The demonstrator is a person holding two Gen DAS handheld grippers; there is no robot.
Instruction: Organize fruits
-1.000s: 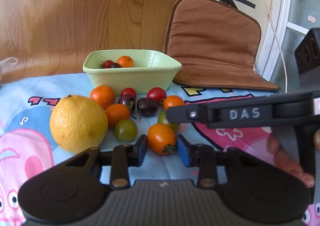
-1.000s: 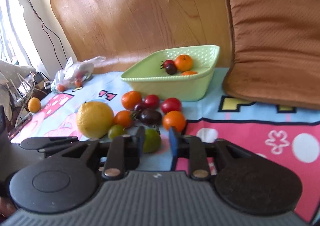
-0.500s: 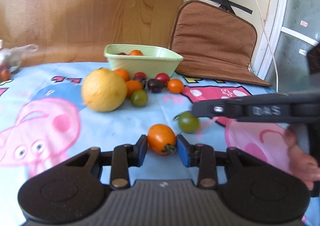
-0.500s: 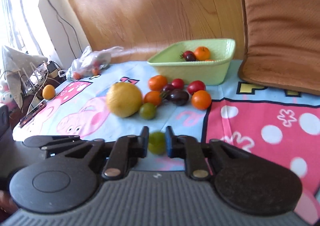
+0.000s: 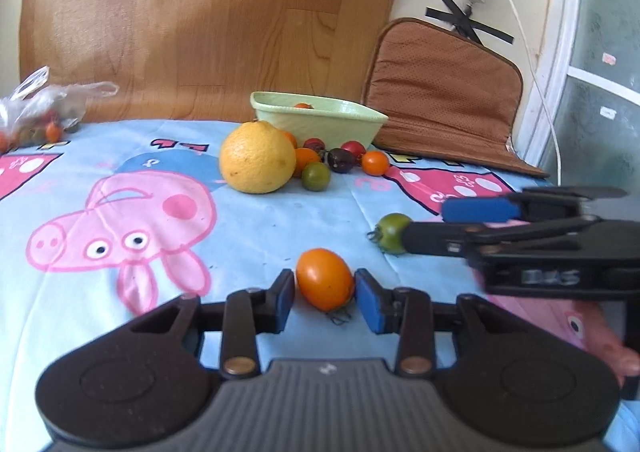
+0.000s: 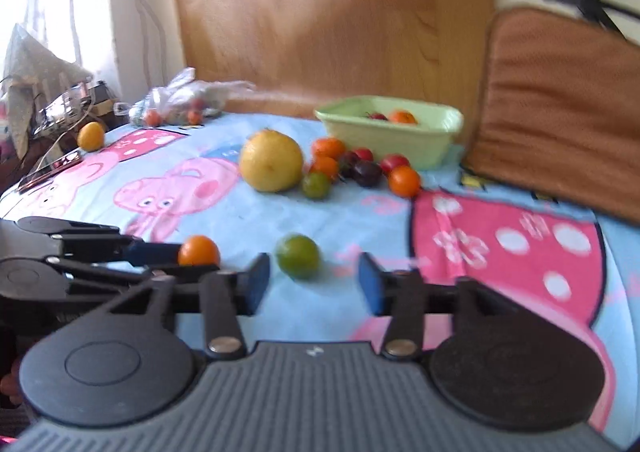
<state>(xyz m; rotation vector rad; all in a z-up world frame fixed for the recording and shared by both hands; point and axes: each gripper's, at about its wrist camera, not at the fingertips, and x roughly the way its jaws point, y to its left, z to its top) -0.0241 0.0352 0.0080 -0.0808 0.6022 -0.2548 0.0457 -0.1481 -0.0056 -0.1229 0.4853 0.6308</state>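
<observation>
My left gripper has its blue pads against both sides of an orange tomato low over the cartoon cloth, and its jaws are just opening. My right gripper is opening too. A green tomato lies loose on the cloth between its fingers, nearer the left pad and untouched. In the left wrist view the right gripper reaches in from the right with the green tomato at its tip. Farther back stands a pale green bowl holding a few small fruits. A large yellow citrus and several small tomatoes lie before it.
A brown cushion leans against the wall at the back right. A plastic bag of small tomatoes lies at the back left. A small orange fruit and a phone sit near the left table edge. A person's hand holds the right gripper.
Both grippers have drawn back from the fruit pile toward the near side, each bringing a tomato. The right jaws have spread and let the green tomato down on the cloth.
</observation>
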